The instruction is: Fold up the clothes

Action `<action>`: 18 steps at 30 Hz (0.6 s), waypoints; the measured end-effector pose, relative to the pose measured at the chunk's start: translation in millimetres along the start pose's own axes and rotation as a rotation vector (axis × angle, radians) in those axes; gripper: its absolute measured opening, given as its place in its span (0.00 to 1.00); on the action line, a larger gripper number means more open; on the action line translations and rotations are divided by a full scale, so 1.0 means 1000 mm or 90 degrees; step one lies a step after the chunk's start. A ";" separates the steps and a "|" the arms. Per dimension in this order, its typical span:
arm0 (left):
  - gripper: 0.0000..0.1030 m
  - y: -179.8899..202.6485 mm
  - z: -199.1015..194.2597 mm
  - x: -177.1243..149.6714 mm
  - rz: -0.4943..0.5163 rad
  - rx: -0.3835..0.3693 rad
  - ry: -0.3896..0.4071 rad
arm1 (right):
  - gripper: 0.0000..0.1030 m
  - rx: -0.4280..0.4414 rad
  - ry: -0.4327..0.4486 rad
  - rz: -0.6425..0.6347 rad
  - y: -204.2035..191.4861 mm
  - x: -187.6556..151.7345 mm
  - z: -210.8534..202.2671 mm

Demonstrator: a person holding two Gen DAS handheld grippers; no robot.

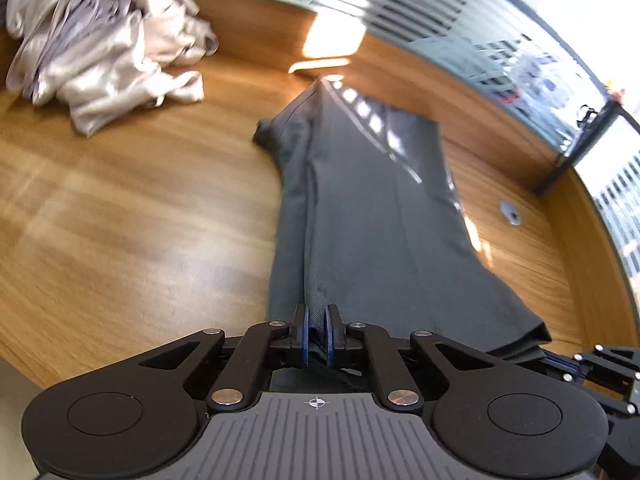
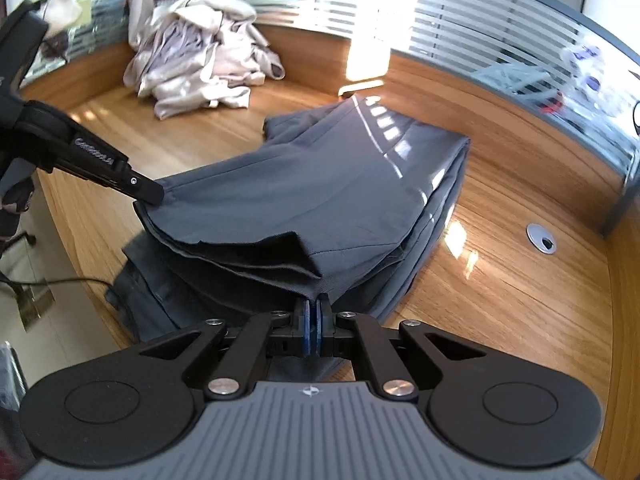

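Both claws pinch the near hem of the grey trousers [image 1: 360, 216]: left gripper [image 1: 317, 330], right gripper [image 2: 313, 322]; long axis runs toward 12 o'clock.

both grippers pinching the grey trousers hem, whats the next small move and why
Probably lift the near end and carry it toward the far end. Both the left hand-held gripper and the right hand-held gripper are shut on the grey trousers, which lie lengthwise on the wooden table.
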State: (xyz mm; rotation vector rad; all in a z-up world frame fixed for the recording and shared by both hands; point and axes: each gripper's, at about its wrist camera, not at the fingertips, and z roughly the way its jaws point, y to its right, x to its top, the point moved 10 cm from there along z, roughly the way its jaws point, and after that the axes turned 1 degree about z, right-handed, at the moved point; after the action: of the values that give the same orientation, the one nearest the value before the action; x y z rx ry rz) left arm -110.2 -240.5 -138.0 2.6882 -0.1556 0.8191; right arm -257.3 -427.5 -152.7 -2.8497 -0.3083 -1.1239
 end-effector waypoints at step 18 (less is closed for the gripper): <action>0.14 0.024 -0.010 -0.016 0.194 -0.027 0.076 | 0.22 0.082 0.021 -0.079 -0.004 -0.012 -0.008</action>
State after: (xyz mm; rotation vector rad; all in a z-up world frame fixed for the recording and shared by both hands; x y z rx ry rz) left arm -133.5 -259.5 -132.6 2.6014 -0.5588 1.0482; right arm -272.2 -427.1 -154.9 -2.7299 -0.5405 -1.1252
